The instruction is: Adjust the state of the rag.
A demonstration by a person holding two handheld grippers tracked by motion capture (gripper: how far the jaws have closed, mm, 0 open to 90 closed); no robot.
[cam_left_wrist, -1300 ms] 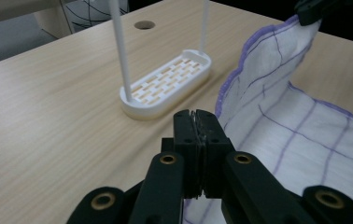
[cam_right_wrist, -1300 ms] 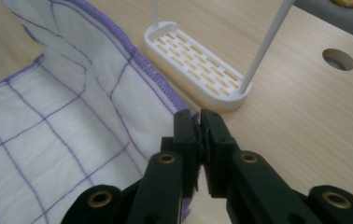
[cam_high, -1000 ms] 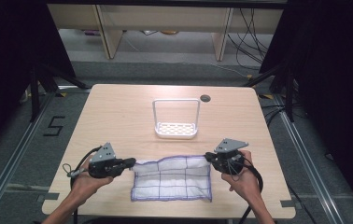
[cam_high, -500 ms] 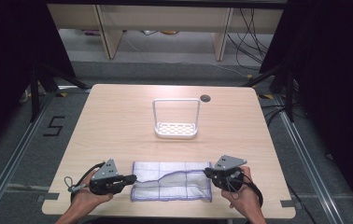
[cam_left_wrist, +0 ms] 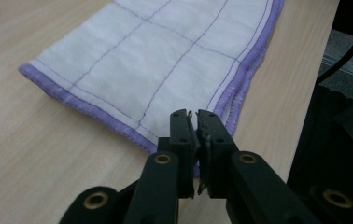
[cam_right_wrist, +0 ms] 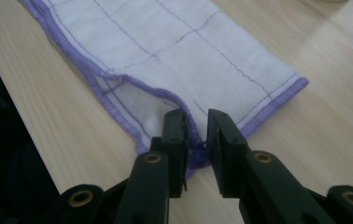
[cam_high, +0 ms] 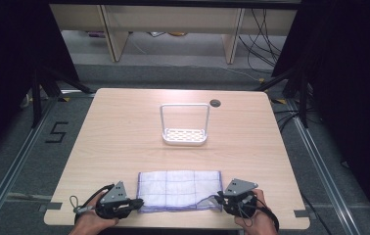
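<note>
Soft woven cloth (purple-stitched hem) on matt pale wood table

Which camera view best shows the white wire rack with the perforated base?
The high view: the white wire rack stands whole at the middle of the light wooden table, its arched frame and perforated base both clear. The two gripper views look at the white cloth with purple edging; at the right gripper view's top edge there is a pale blur, too little to identify.

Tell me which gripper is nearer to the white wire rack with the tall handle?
Right, though only slightly. The right gripper is at the folded cloth's near right corner, diagonally below the white wire rack. The left gripper is at the near left corner, a little farther out.
</note>
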